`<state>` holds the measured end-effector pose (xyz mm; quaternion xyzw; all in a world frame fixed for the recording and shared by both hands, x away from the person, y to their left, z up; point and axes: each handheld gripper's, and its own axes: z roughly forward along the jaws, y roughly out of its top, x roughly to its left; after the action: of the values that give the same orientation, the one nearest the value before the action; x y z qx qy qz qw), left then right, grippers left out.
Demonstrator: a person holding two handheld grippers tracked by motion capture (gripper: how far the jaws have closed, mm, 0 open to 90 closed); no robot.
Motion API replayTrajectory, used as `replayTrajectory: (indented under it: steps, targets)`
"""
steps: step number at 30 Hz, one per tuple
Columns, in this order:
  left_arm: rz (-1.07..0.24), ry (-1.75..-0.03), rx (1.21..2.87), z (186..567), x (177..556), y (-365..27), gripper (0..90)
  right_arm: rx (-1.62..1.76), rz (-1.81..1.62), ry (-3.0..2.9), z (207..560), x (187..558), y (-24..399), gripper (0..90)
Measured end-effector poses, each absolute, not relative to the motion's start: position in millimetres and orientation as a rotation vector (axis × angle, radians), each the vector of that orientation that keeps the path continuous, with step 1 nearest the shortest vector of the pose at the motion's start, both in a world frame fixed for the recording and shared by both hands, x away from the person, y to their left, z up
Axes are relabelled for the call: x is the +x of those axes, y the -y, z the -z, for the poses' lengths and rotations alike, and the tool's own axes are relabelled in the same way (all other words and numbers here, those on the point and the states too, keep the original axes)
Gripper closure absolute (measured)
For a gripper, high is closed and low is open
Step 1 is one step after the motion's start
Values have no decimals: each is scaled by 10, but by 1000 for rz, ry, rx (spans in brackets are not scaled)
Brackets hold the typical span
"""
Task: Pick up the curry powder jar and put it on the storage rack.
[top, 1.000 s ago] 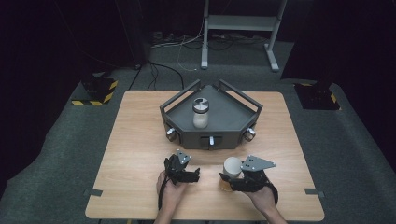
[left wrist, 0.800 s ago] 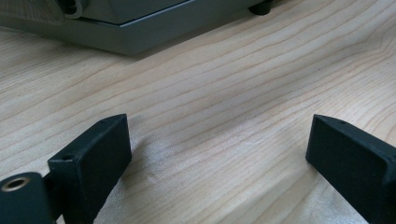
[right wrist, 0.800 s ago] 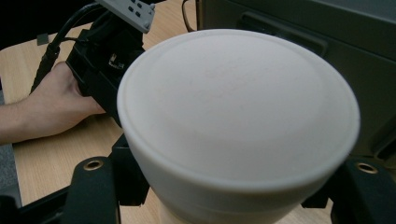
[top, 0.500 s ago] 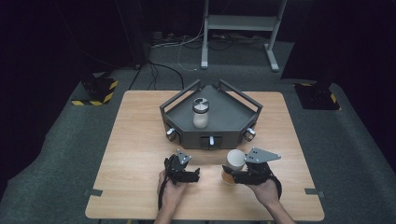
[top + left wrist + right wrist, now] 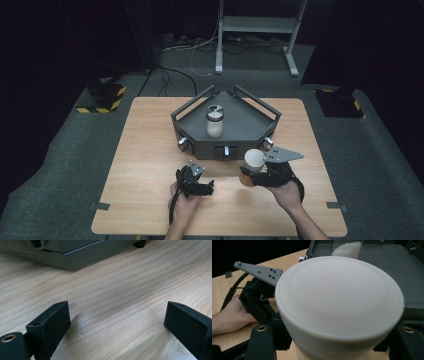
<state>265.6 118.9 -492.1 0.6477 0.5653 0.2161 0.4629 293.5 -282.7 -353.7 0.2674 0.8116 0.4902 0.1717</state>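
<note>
My right gripper (image 5: 250, 175) is shut on a jar with a wide white lid (image 5: 255, 159) and holds it above the wooden table (image 5: 150, 140), just in front of the dark grey tray (image 5: 250, 120). In the right gripper view the lid (image 5: 339, 297) sits between the two black jaws of that gripper (image 5: 337, 340). A second jar (image 5: 215, 121), part-filled with white powder, stands upright in the tray. My left gripper (image 5: 202, 186) rests low over the table to the left, open, with only bare wood between its jaws (image 5: 117, 315).
The tray's front wall carries three small knobs (image 5: 226, 150) and faces both hands. Its base edge (image 5: 70, 257) is close ahead of the left gripper. The left hand and its gripper (image 5: 259, 300) lie just beside the held jar. A metal stand (image 5: 255, 30) is on the floor behind the table.
My right gripper has lifted the white-lidded jar off the table and carried it slightly toward the tray. The left gripper has stayed where it was.
</note>
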Motion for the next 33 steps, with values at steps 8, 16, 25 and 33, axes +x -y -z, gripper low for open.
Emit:
replayTrajectory:
  steps: [8, 16, 25, 33]
  targets:
    - [-531, -1390, 1592, 4922, 2655, -1189, 69, 756, -1386, -2284, 3356, 3037, 2818, 350]
    - [-531, -1390, 1592, 4921, 2655, -1190, 69, 769, -1404, -2263, 3194, 3180, 2799, 350]
    - [-530, -1389, 1593, 4921, 2656, -1191, 69, 794, -1398, -2242, 3035, 3351, 2722, 350]
    - [-531, -1390, 1592, 4920, 2656, -1190, 69, 849, -1375, -2211, 2923, 3509, 2660, 350]
